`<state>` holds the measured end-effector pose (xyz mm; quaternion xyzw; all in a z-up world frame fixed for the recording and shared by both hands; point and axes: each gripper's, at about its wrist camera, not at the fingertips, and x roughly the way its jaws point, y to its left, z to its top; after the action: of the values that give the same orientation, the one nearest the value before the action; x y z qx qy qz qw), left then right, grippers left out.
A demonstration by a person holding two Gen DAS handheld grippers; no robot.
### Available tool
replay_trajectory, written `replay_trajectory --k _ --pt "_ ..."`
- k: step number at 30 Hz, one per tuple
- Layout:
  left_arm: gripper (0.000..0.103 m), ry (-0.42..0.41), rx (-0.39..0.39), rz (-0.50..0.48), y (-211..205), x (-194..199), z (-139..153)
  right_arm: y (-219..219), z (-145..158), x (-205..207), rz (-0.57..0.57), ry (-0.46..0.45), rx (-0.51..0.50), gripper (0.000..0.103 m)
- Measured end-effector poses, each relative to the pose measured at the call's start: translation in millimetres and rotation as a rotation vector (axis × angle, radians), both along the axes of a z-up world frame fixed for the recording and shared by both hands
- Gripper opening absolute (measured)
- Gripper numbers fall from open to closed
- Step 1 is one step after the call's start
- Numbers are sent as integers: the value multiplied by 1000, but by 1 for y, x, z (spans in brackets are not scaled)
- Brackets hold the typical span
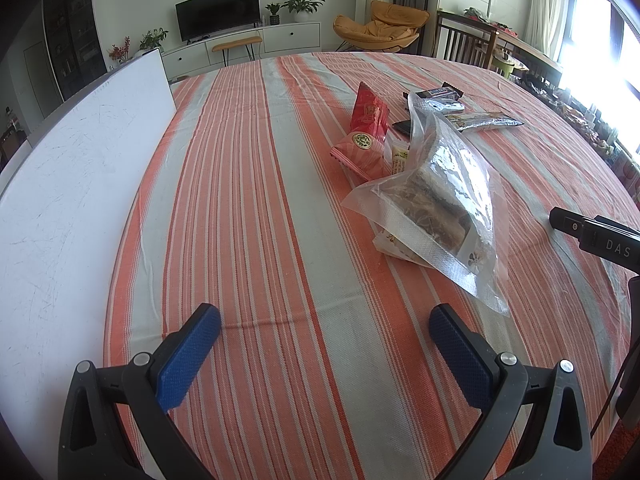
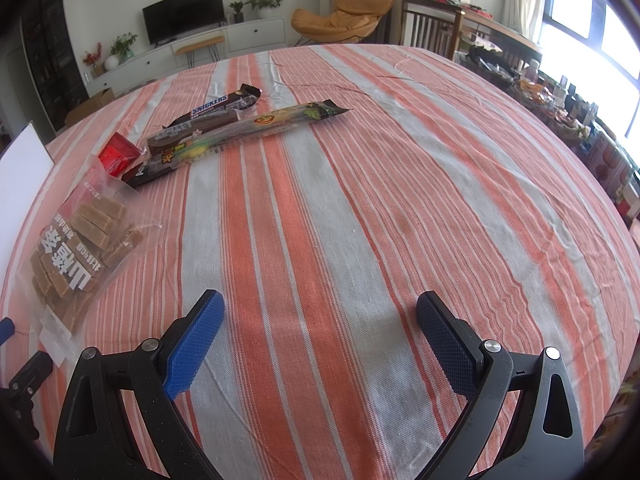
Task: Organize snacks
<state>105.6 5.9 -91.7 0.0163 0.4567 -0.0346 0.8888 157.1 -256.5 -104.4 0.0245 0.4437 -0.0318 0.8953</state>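
Right now both tools are hovering empty over the striped worktop (image 2: 360,184). The left hand-held gripper (image 1: 325,322) is holding its blue pads wide apart, gripping nothing, and the right hand-held gripper (image 2: 319,308) is doing the same. The snacks are lying in a loose cluster ahead: a clear bag of brown bars (image 2: 86,236) is sitting nearest, a red packet (image 1: 368,114) is standing tilted against a second red packet (image 1: 358,154) just behind it, and a Snickers bar (image 2: 218,106) is lying beside a long green-ended stick pack (image 2: 256,126). A white board (image 1: 68,168) is resting along the left edge.
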Motion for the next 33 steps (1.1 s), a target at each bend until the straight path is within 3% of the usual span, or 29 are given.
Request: replay_trajectory --k 14,18,21,27,33 --pt "103 0 -9 -5 1 0 1 0 0 0 0 0 0 99" --pt "103 17 -107 -45 5 -7 13 0 0 0 0 0 0 99" --pt "102 -47 -125 -84 -2 -14 39 0 0 0 0 0 0 99" --pt "103 -100 39 -272 -63 12 73 0 0 0 0 0 0 99" --pt "103 -3 189 -350 -103 57 43 0 0 0 0 0 0 99"
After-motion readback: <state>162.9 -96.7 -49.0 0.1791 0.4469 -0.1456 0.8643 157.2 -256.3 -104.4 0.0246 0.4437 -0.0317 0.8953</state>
